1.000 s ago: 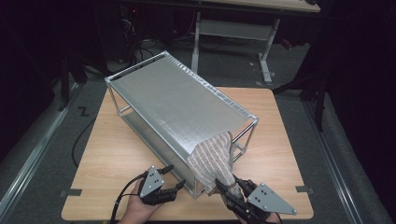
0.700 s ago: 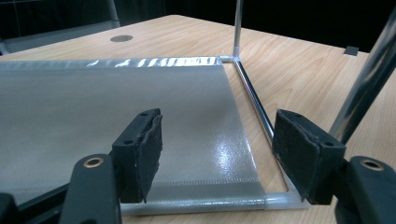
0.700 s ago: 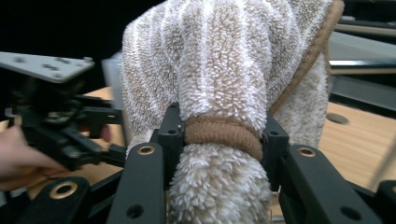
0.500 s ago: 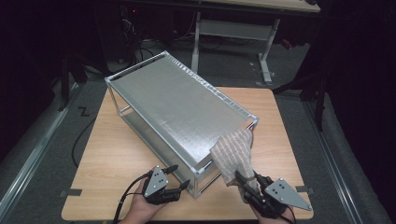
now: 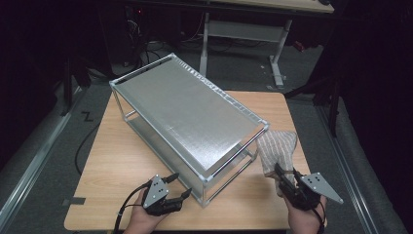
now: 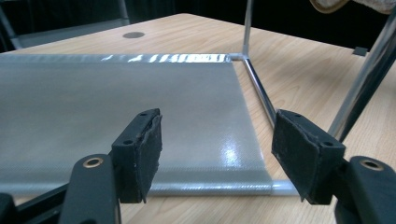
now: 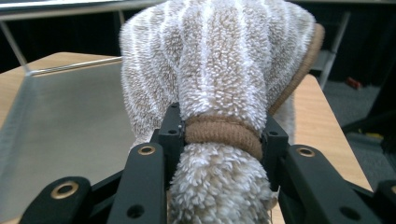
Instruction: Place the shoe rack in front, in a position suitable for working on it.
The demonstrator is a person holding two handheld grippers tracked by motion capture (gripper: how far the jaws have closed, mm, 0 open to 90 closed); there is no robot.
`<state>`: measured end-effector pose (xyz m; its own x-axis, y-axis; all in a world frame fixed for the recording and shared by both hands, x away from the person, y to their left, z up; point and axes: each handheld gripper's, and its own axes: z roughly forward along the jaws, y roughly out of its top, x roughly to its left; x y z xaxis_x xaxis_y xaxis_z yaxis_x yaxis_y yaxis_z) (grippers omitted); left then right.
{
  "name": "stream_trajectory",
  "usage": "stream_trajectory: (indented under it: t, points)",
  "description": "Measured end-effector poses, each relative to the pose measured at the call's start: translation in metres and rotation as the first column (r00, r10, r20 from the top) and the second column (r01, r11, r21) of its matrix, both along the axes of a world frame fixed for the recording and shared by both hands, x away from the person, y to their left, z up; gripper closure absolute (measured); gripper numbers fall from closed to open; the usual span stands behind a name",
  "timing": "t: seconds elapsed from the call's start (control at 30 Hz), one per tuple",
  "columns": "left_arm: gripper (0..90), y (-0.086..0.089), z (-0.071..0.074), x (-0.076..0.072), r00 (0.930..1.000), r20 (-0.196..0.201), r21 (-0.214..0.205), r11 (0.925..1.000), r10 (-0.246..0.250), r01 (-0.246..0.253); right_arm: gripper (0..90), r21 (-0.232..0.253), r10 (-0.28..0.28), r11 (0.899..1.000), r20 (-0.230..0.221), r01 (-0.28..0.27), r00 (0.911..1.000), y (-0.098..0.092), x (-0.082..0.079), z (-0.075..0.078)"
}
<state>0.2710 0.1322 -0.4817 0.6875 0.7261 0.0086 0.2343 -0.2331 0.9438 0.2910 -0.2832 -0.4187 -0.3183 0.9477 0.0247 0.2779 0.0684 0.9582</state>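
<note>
A striped beige towel [image 5: 277,150] hangs bunched from my right gripper [image 5: 282,178], to the right of the metal rack's [image 5: 190,119] near right corner. In the right gripper view the black jaws are shut on the towel [image 7: 219,70] at its brown hem band, and the rack's top shelf [image 7: 65,121] lies to the left. My left gripper [image 5: 178,187] rests low at the table's front edge, beside the rack's near corner post. Its jaws stand open in the left gripper view, with the lower shelf [image 6: 116,102] ahead and nothing between the pads [image 6: 149,149].
The wooden table [image 5: 117,161] carries the two-shelf rack set diagonally across it. Bare wood lies left of the rack and along the front edge. A second table's legs [image 5: 275,63] stand on the dark floor behind. A cable [image 5: 126,204] trails from the left gripper.
My right gripper has carried the towel to the right, off the rack's near end to the table's right side. The left gripper has stayed nearly still.
</note>
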Motion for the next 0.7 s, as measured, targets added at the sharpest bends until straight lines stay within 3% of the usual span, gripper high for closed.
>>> stream_trajectory:
  t: [0.37, 0.7]
  points:
    - [33.5, 0.014, -0.002, -0.010, 0.9986, -0.014, -0.006, 0.9987, 0.051, -0.051, 63.2, -0.002, 0.049, 0.999, 0.005, -0.049, 0.9988, 0.019, 0.016, 0.000]
    - [33.7, 0.029, -0.002, -0.020, 0.9942, -0.013, -0.007, 0.9942, 0.107, -0.107, 63.1, 0.029, 0.039, 0.999, 0.015, -0.040, 0.9991, 0.022, 0.034, 0.002]
